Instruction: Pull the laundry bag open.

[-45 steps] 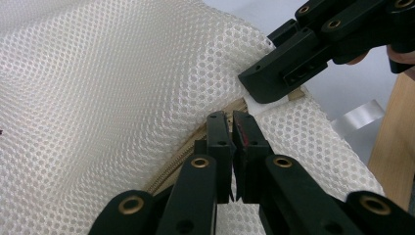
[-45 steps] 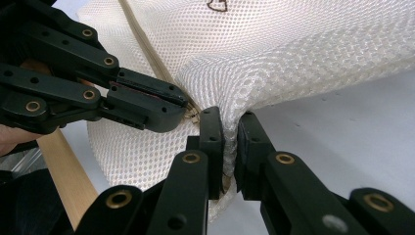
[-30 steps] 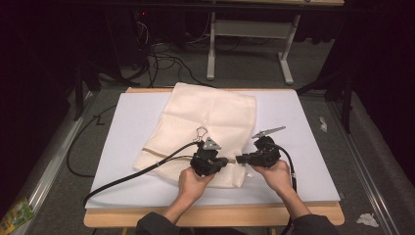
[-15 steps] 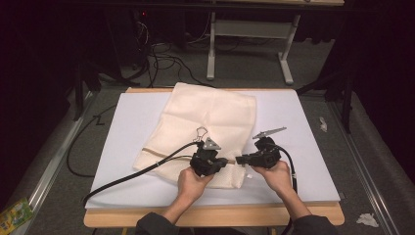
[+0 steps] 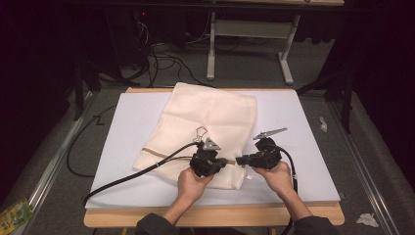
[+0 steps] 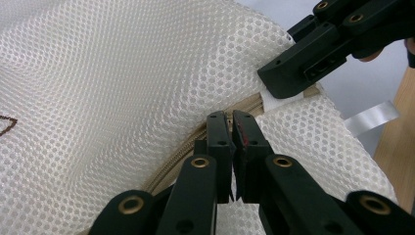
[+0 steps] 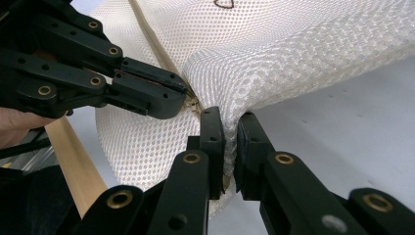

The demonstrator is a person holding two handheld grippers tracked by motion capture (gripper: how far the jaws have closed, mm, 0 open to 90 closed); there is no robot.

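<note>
In the high view, a cream mesh bag (image 5: 205,132) lies on the white counter (image 5: 303,161), and both tools meet at the bag's near right corner. The left tool (image 5: 227,162) and the right tool (image 5: 241,160) face each other there, almost touching, each held in one hand.

In the left gripper view, the left tool (image 6: 232,122) is closed on the zipper (image 6: 195,142) of the bag (image 6: 122,83), right at the zipper's end. The right tool (image 6: 274,83) pinches the white tab just beside it.

In the right gripper view, the right tool (image 7: 230,120) is clamped on a fold of bag (image 7: 293,54) mesh, next to the zipper end, where the left tool (image 7: 181,93) comes in.

The step looks like opening the zipper. To do it well, I think the right tool must keep the corner firm and not slip, while the left tool pulls along the zipper line, away from the corner, low and straight. Pulling upward may only lift the bag from the counter.
</note>
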